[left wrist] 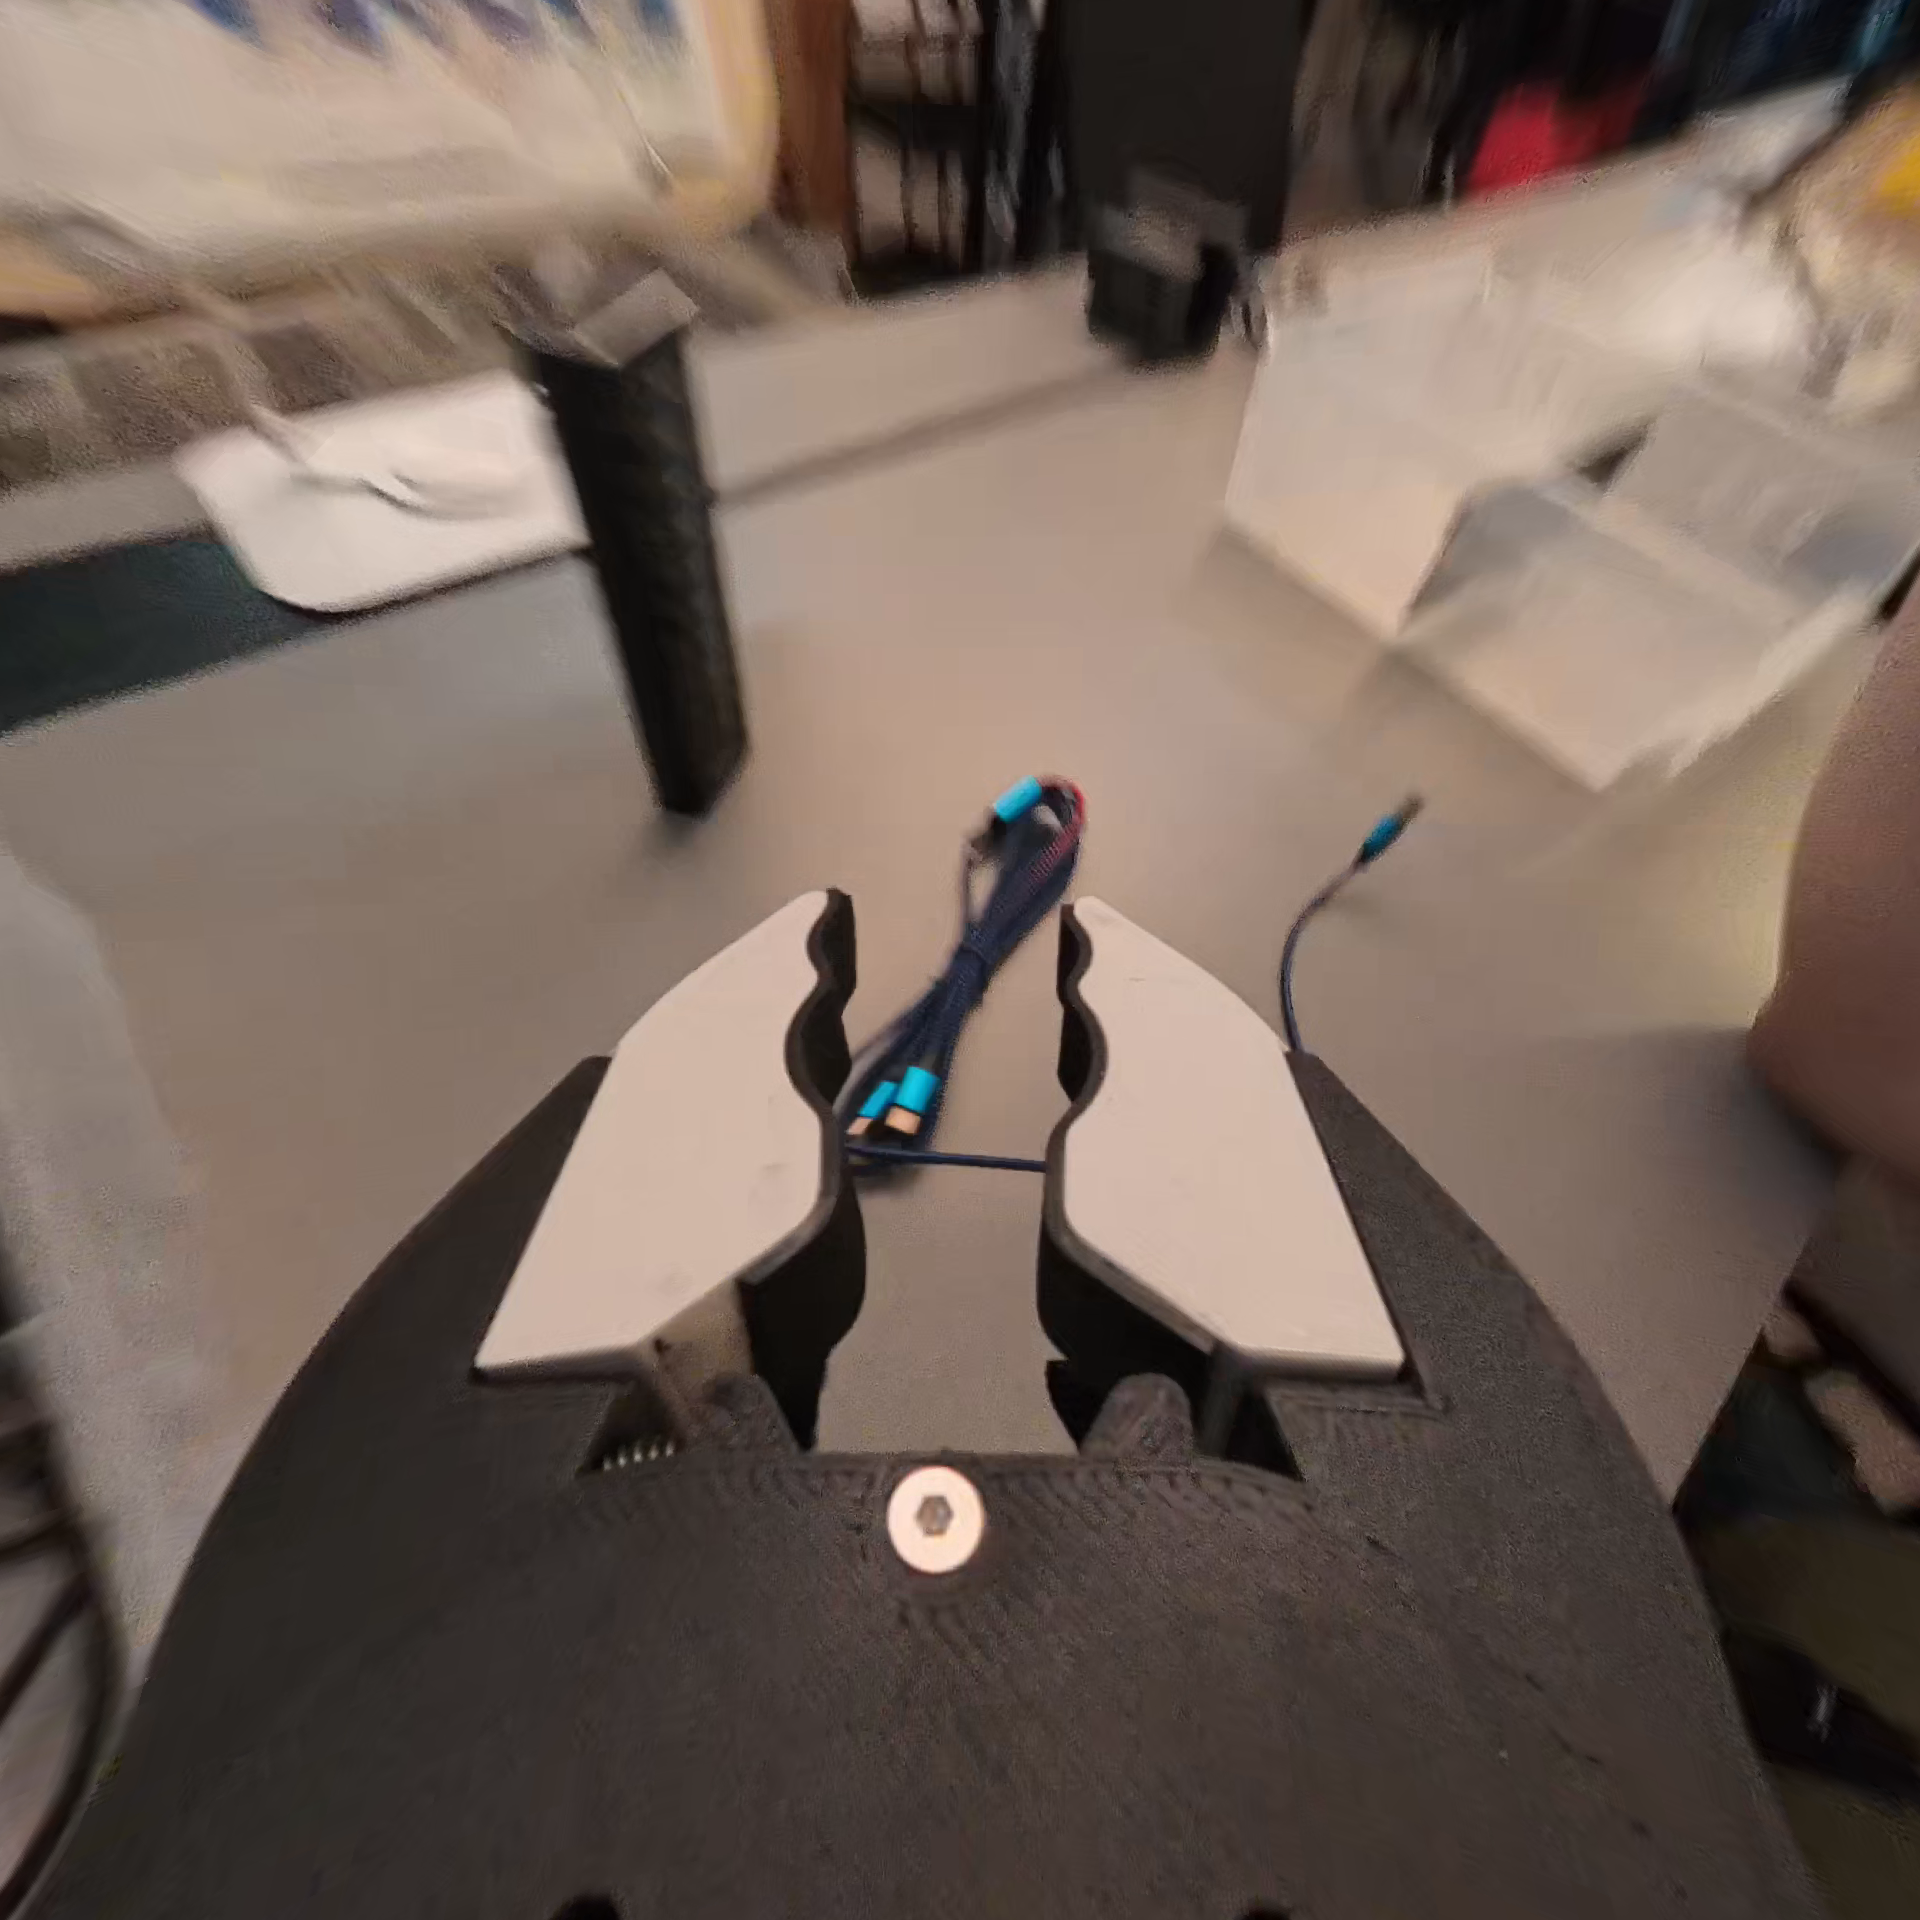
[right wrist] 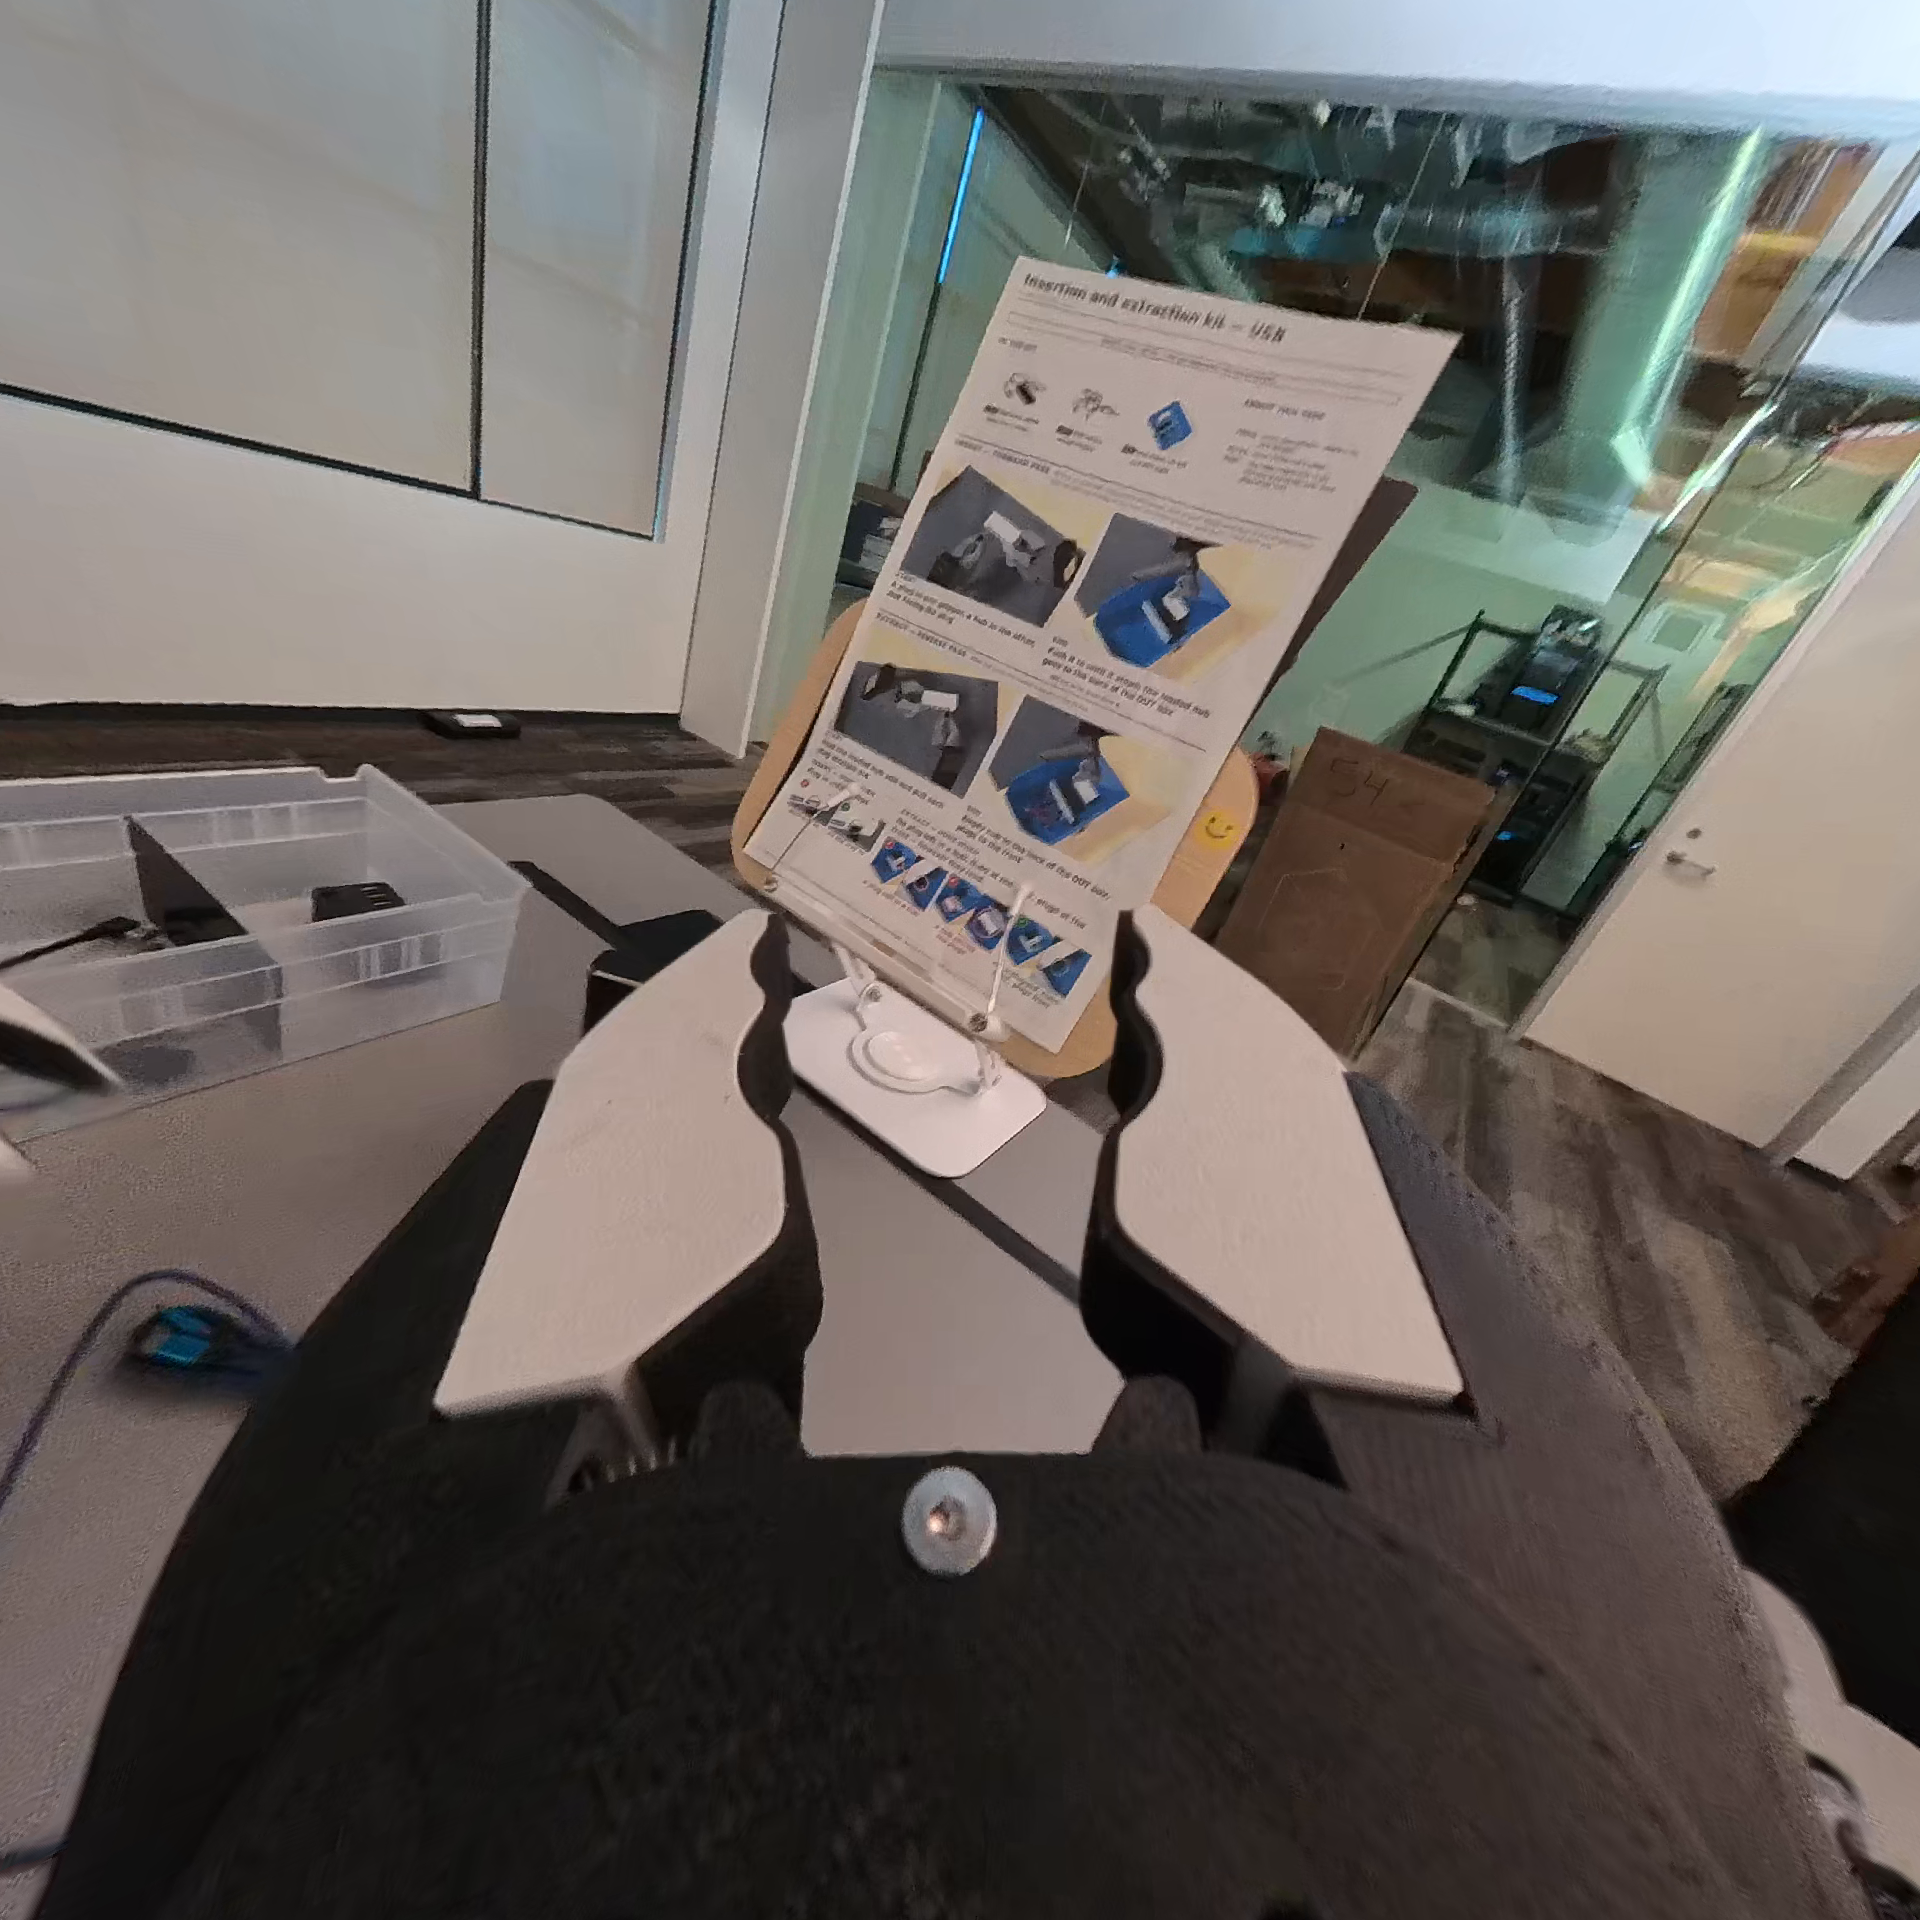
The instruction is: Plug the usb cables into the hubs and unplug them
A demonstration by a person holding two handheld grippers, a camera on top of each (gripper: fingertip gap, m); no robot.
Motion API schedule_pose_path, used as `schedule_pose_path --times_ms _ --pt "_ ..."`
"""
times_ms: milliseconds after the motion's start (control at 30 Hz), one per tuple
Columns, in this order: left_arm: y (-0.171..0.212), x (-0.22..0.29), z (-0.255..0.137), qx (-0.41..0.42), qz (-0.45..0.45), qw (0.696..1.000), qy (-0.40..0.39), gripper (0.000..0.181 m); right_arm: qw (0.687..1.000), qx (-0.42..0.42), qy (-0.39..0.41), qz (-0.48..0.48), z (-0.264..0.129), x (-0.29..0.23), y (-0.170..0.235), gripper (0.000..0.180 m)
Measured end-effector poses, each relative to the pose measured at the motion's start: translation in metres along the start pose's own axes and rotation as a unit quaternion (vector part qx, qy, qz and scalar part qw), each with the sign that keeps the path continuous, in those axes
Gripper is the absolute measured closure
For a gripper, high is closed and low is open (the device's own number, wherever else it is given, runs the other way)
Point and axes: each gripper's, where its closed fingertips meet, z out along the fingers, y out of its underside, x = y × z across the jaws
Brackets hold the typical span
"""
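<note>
A bundle of blue braided usb cables with light blue plugs lies on the grey table, seen between my left gripper's fingers. A loose cable end with a light blue plug lies to its right. My left gripper is open and empty, just above and short of the bundle. My right gripper is open and empty, raised over the table and pointing at an instruction sheet. The cable also shows at the lower left of the right wrist view. A black hub lies in a clear bin.
A printed instruction sheet on a white stand is at the table's far edge. A black post stands on the table at left of the cables. Clear plastic boxes sit at right. The left wrist view is motion-blurred. The left gripper's tips are roughly 30 centimetres from the right gripper's.
</note>
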Motion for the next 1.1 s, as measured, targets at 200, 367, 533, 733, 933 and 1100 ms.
schedule_pose_path --times_ms 200,367,533,733,933,1100 --pt "-0.001 -0.132 -0.106 -0.034 0.082 0.987 -0.131 0.138 1.000 0.014 0.023 -0.004 0.002 0.006 -0.002 0.122" --pt "0.060 -0.186 -0.103 -0.198 0.163 0.966 -0.027 0.133 1.000 -0.003 0.006 -0.003 0.016 -0.003 0.007 0.122" --pt "0.107 -0.201 -0.097 -0.307 0.182 0.932 0.057 0.143 0.998 -0.046 0.020 -0.030 0.029 -0.002 0.026 0.122" --pt "0.143 -0.195 -0.075 -0.402 0.152 0.895 0.116 0.147 0.993 -0.101 0.024 -0.060 0.033 0.005 0.051 0.122" --pt "0.151 -0.190 -0.071 -0.432 0.096 0.886 0.140 0.147 0.993 -0.104 0.023 -0.055 0.032 0.009 0.054 0.122" --pt "0.160 -0.201 -0.071 -0.485 0.108 0.860 0.117 0.155 0.993 -0.104 0.017 -0.053 0.033 0.006 0.055 0.122"
